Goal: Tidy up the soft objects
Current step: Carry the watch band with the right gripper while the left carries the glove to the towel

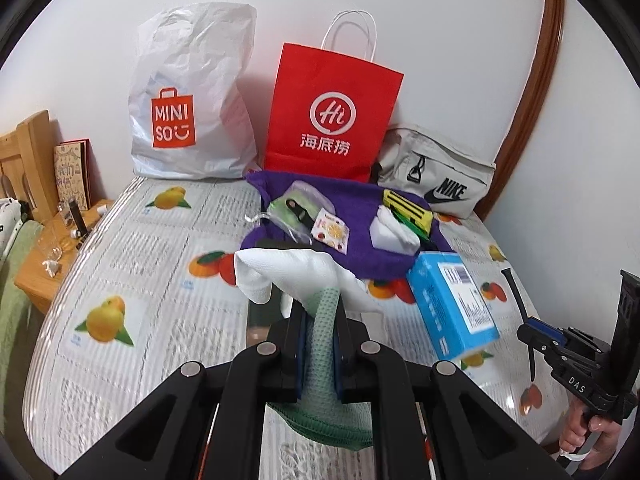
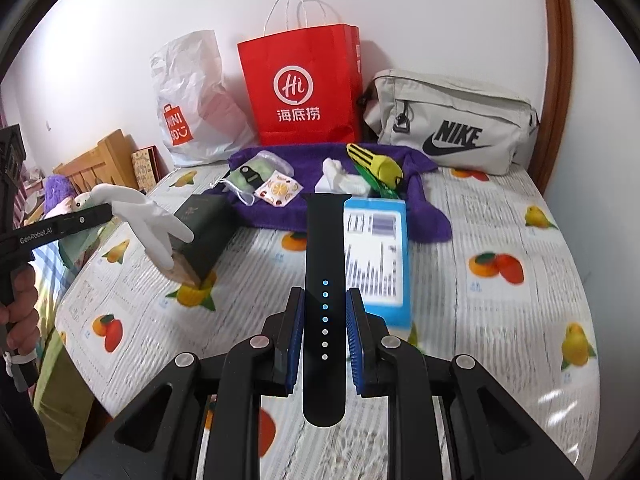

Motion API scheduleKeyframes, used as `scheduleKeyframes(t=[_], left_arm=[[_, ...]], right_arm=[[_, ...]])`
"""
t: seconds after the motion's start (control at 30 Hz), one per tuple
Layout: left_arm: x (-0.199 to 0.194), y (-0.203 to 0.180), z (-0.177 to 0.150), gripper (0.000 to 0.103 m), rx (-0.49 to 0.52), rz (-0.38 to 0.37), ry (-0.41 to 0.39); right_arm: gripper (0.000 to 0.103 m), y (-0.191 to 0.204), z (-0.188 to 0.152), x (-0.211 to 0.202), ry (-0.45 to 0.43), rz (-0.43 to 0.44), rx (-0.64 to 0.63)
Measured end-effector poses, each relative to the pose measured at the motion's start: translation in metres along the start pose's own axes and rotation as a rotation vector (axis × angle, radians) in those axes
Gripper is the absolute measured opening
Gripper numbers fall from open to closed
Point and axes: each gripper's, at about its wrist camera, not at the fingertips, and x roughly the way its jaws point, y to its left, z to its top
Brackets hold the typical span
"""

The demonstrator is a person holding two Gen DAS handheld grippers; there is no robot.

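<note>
Left gripper (image 1: 319, 312) pinches a pale green waffle cloth (image 1: 326, 360) between its pads, with a white glove (image 1: 288, 270) draped over the fingertips; the cloth runs lengthwise along the fingers, its tail hanging below the jaws toward the camera. In the right wrist view the glove's fingers splay out rightward, off the table. The gripper is pitched downward over the fruit-print tablecloth (image 1: 132, 248), a hand on its handle at the left edge of the right wrist view. Mid-table lies a purple towel (image 1: 360, 256) carrying a small clear pouch, a fruit-print sachet (image 1: 331, 233), white tissue and a yellow-green item. Behind stand a white MINISO bag (image 1: 192, 108), a red paper bag (image 1: 334, 112) and a grey Nike pouch (image 1: 440, 176). Just right of centre, a blue box (image 1: 454, 304) lies tilted. Right gripper (image 2: 325, 320) pinches a black watch strap (image 2: 325, 280) by its edges, holed face up, long axis in line with the fingers, pointing away toward the towel, both ends free. This gripper also tilts downward, held above the cloth.
</note>
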Motion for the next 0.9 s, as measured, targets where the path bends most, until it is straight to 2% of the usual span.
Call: scheduleKeyframes(t=[0.43,0.9], left_arm=[[0.033,-0.001,0.045,0.01,0.019,-0.005,-0.015],[0.086,-0.01,0.081,0.01,0.036,-0.011,0.007]], right_arm=[[0.02,0.003,0.048,0.037,-0.013,0.022,-0.033],[0.02,-0.016,0.093,0.092,0.009,0.043,-0.037]])
